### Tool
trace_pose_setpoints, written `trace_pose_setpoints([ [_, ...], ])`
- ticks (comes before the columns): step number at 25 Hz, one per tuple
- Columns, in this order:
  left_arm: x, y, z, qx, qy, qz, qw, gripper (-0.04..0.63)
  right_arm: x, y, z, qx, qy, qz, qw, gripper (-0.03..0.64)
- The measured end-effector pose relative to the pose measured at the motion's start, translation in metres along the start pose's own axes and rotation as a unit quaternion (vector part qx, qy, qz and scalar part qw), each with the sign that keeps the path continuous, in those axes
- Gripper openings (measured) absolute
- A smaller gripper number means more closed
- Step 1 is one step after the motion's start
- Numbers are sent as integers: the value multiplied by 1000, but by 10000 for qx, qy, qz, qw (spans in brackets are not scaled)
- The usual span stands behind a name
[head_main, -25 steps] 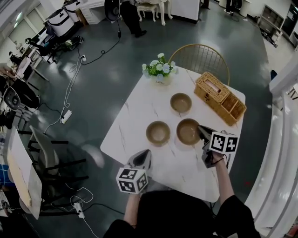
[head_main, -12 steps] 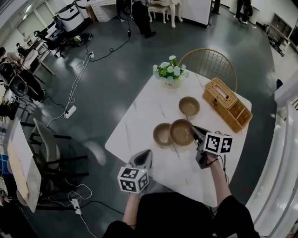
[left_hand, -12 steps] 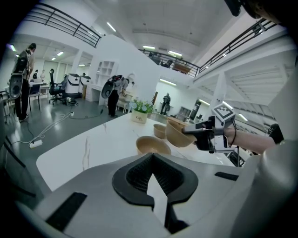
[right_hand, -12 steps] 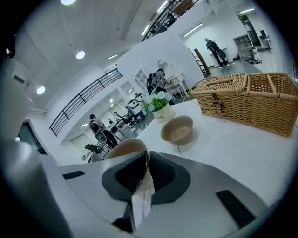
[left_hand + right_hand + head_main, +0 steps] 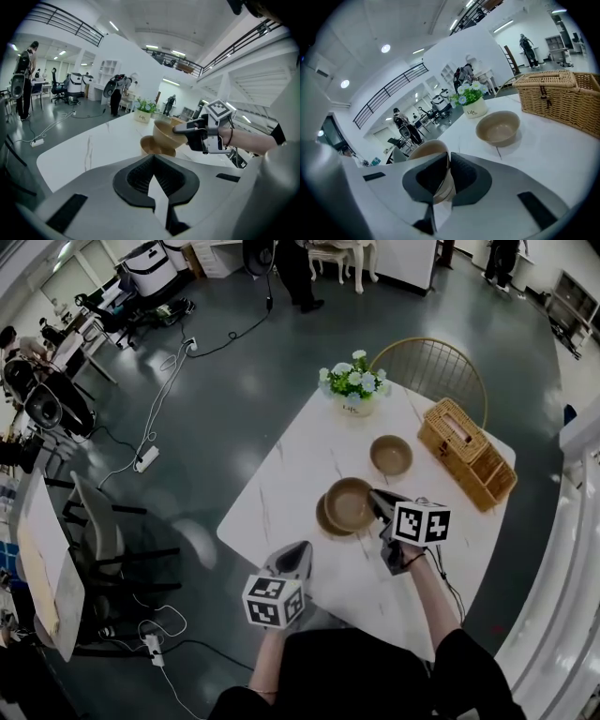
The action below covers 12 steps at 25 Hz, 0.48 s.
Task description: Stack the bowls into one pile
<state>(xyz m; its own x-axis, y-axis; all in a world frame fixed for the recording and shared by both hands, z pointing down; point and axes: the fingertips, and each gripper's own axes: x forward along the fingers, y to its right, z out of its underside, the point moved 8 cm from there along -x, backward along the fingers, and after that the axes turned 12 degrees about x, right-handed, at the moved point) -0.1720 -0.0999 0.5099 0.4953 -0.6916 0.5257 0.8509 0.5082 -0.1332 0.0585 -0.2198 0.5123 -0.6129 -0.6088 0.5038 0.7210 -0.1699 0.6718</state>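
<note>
While the right gripper [image 5: 378, 500] clenched its jaws on the rim of a tan bowl [image 5: 350, 503], that bowl hung tilted just over a second tan bowl [image 5: 324, 518] near the middle of the white marble table [image 5: 281, 493]. Only a crescent of the lower bowl showed past the held one in the head view, on the side toward the table's left edge. Whether the two bowls touched could not be told. In the right gripper view the rim's near wall stood pinched between the two pads.

A third tan bowl [image 5: 391, 455] sat upright by itself farther back, apart from the pair and just beside a wicker basket [image 5: 466, 454] with its lid closed, which lay along the table's right edge. A small white pot of flowers [image 5: 355, 390] stood at the far corner, and a gold wire chair [image 5: 431, 367] was drawn up to the far edge behind it.

The left gripper [image 5: 300, 547] hovered over the near edge of the table, its jaws pressed together with nothing between them, pointed toward the bowls and well short of them.
</note>
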Motion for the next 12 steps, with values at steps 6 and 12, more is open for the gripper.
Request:
trace_pose_setpoints([
  [6, -1, -6, 3, -84, -34, -50, 9999, 15, 16, -7, 8, -447, -284, 188, 9984, 28],
  [12, -2, -12, 7, -172, -76, -97, 9998, 15, 25, -15, 13, -891, -426, 343, 9945, 28],
])
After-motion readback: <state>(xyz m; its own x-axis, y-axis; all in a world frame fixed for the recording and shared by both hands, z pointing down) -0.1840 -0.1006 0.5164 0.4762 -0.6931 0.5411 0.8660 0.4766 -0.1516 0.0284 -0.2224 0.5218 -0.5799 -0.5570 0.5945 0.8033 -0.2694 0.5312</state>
